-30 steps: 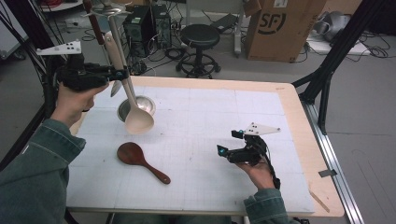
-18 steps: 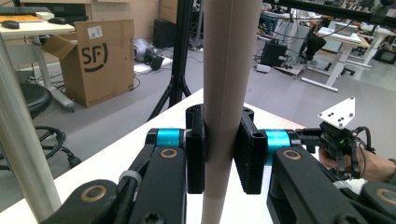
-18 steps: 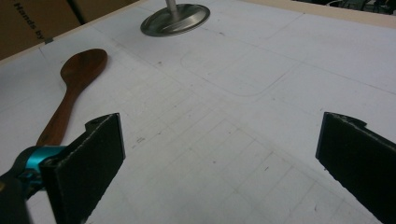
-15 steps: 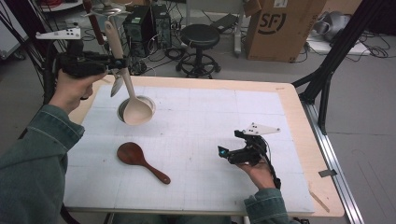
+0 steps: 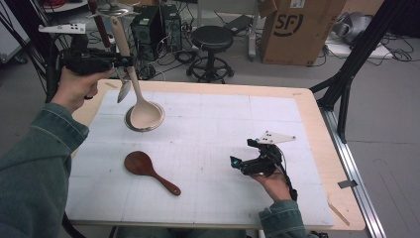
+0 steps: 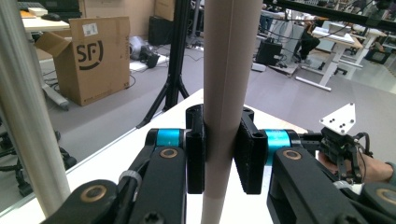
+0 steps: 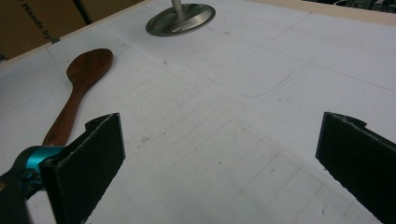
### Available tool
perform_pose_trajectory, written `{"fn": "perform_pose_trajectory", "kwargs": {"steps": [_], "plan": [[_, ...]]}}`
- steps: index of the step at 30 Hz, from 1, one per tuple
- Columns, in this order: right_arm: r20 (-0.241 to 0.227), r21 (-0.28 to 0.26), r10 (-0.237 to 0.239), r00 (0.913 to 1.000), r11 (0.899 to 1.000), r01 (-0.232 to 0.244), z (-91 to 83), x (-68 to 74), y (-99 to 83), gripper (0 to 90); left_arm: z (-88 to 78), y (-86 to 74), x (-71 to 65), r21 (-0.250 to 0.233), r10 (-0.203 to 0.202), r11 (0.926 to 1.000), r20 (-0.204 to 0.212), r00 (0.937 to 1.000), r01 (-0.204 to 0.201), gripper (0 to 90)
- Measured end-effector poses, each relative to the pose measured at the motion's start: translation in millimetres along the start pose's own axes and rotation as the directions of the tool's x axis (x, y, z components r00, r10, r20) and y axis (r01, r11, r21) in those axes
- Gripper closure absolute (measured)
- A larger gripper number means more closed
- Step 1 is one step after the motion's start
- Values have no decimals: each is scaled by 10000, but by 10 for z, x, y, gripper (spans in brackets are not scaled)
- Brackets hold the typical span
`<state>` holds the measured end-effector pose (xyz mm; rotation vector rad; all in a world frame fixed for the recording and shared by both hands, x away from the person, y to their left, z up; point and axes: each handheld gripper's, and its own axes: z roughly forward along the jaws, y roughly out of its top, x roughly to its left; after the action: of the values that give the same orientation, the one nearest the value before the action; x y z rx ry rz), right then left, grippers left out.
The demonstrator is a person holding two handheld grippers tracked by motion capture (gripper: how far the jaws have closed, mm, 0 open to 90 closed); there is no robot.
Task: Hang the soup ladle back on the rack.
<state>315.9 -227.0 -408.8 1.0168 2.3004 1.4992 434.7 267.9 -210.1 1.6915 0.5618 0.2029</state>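
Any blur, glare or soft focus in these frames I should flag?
High view: even light, mildly soft, no glare. Left gripper view: the pale spoon handle clamped in the left tongs is close and soft; the background is sharper. Right gripper view: the right tongs blur at their edges, and the metal base shines.

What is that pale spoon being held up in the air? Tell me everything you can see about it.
The pale spoon looks like light wood or plastic: a long flat beige handle ending in a broad oval bowl. It hangs nearly upright, bowl down, over the round metal base at the table's far left. The left gripper is shut on its handle; in the left gripper view both black pads squeeze it. Whether the bowl touches the base is unclear.
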Motion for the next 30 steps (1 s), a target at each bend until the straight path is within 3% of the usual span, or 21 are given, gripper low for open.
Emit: {"fn": "perform_pose_trajectory", "kwargs": {"steps": [8,30], "plan": [[-22,16,-10,10000,10000,10,4,11,0,2,23,-3,31,171,-102,9998,30,9999,101,761],[-225,57,-102,9997,9999,103,36,22,1,2,24,-40,166,215,-426,9988,-512,9978,437,760]]}}
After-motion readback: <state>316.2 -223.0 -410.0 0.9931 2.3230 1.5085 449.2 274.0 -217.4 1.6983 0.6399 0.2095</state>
